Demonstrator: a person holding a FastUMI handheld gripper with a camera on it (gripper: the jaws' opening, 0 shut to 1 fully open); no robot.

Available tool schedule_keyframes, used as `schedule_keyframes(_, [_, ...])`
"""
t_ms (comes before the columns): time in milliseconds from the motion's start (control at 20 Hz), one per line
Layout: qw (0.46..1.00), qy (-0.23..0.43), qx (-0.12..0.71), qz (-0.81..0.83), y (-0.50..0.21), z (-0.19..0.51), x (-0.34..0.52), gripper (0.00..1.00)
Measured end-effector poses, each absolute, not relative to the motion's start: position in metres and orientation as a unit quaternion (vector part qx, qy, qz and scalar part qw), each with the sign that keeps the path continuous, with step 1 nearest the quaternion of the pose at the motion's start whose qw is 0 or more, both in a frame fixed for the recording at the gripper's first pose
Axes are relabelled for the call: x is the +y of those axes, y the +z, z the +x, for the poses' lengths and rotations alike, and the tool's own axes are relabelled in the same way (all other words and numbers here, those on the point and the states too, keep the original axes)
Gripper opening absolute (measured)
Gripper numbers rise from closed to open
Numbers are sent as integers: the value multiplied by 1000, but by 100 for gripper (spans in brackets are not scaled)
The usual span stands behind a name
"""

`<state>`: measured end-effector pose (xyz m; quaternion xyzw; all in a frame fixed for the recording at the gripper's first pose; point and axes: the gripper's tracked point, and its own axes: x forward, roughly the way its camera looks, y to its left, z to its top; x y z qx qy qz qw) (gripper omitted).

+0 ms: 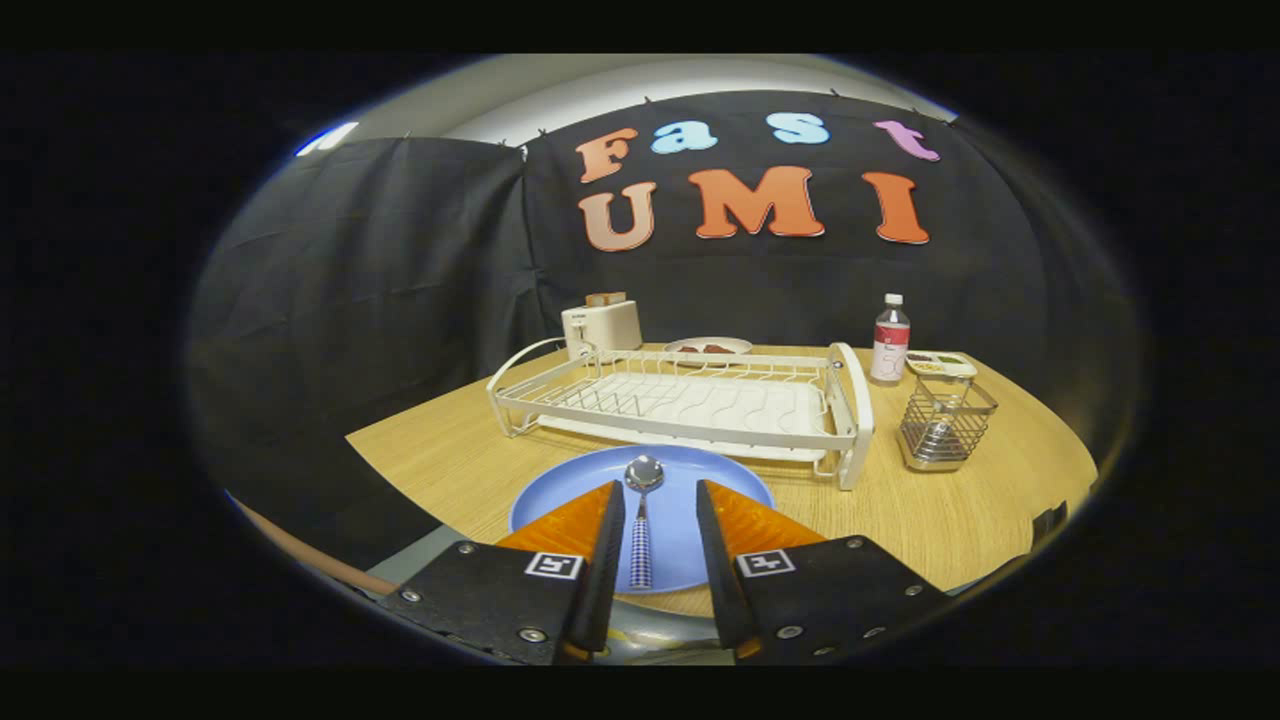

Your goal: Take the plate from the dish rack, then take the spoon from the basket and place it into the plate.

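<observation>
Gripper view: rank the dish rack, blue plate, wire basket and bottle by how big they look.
1. dish rack
2. blue plate, though it is nearest the camera
3. wire basket
4. bottle
The open tool straddles the spoon lying on the plate.

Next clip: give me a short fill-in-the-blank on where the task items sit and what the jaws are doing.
1. The spoon lies on the blue ____.
2. The gripper jaws stand ____, one each side of the spoon's handle.
3. The dish rack holds ____ dishes.
4. The wire basket stands beside the rack, near the ____.

Missing words: plate; open; no; bottle
</observation>
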<state>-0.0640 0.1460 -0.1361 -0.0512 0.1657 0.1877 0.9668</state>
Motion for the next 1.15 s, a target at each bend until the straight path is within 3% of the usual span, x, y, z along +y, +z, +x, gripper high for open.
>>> schedule_keyframes(200, [974,164,153,-35,-112,-52,127,59])
schedule_keyframes(500, [990,91,99,-45,-54,-29,68,95])
schedule_keyframes(800, [997,11,58,-48,-13,-21,4,97])
schedule_keyframes(1150, [998,-35,42,-26,-3,-27,-29,97])
